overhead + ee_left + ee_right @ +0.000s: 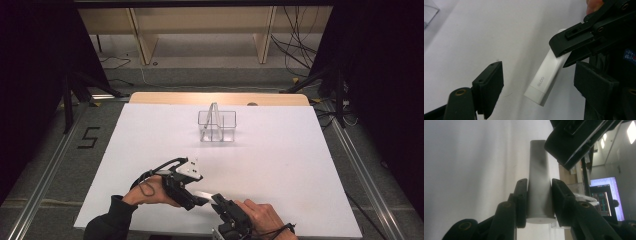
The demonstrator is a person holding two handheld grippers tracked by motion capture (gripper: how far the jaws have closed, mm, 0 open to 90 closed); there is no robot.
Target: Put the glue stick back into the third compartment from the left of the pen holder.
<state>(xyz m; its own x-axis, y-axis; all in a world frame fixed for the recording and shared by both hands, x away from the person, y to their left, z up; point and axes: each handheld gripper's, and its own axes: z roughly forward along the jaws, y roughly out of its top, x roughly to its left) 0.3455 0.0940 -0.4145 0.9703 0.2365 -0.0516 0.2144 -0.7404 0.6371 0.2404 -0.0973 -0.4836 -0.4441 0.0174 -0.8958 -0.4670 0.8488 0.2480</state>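
In the high view, a person's two hands come in from the bottom edge over a white table (150, 130), each holding a black gripper. The left gripper (200, 200) and the right gripper (218, 201) meet near the front edge, with a white glue stick (204, 194) bridging the short space between them. Farther back, near the middle of the table, stands a clear plastic caddy (216, 126) with a tall central handle and two compartments, both of which look empty. In the left gripper view, the left gripper (541, 82) has its two blocky black jaws spread wide; the glue stick (546, 77) hangs between them without touching either pad, its flat end with grey lettering pointing down and toward the camera. The right gripper (571, 46) reaches in from the upper right and clamps the stick's far end. In the right gripper view, the right gripper (539, 200) has its jaws closed snugly on both sides of the glue stick (539, 182), a smooth, matte cylinder standing straight up between the pads, its flat round base nearest the camera. One jaw of the left gripper (574, 142) looms over the stick's upper end.
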